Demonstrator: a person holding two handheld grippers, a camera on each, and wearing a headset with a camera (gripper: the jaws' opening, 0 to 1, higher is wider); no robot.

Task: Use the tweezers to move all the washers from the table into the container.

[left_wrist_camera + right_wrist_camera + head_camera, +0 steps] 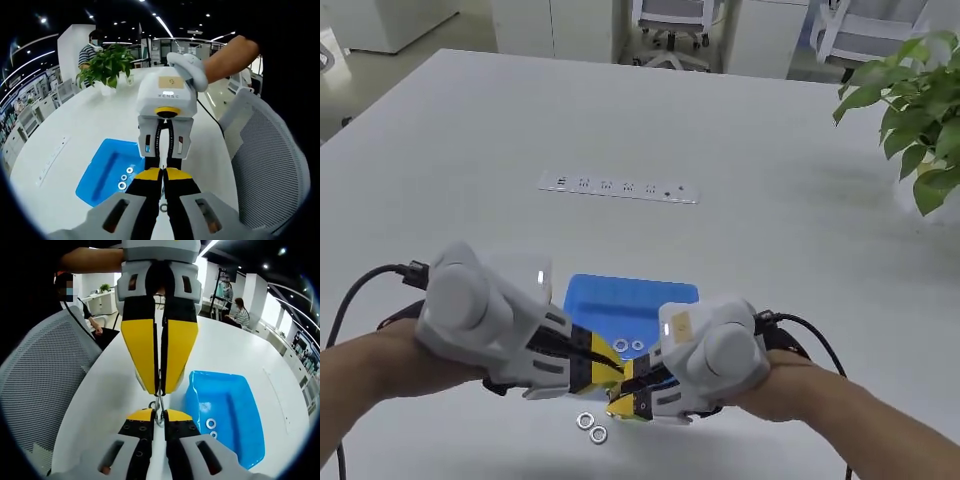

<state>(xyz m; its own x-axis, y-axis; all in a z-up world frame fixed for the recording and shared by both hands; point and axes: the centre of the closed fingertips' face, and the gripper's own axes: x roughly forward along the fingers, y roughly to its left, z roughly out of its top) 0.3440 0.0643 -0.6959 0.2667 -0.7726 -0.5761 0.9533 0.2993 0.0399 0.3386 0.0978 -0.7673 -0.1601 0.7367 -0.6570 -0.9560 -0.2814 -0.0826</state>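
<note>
Closest to the headset, two loose washers [591, 427] lie touching each other on the white surface [740, 200], just outside the near edge of the blue container [610, 297]. Above them the left hand-held gripper [605, 365] and the right hand-held gripper [623, 390] meet tip to tip over that near edge, each held in one of the person's hands. Two more washers [628, 346] rest inside the container near its front wall. A white power strip [620, 188] lies well beyond the container's far side, and a leafy plant [920, 110] stands far off to the container's right.

Along the left gripper view, its own jaws are clenched, yellow tips pressed together beside the container's right edge. The right hand-held gripper faces them head-on, its black fingers narrowing to the same spot. Three washers show on the container floor and one on the surface just under the joined tips. A grey mesh chair [265, 165] stands off the surface's edge, on the side away from the container.

From the right gripper view, thin metal tweezers [159, 407] stand in the narrow slit between this gripper's own jaws, left of the container. Those jaws are drawn in on the lower end. The tweezers' upper end goes into the gap between the left hand-held gripper's big yellow jaws, which are squeezed onto it too. A washer ring lies on the surface right at that meeting point, and two washers sit inside the container.
</note>
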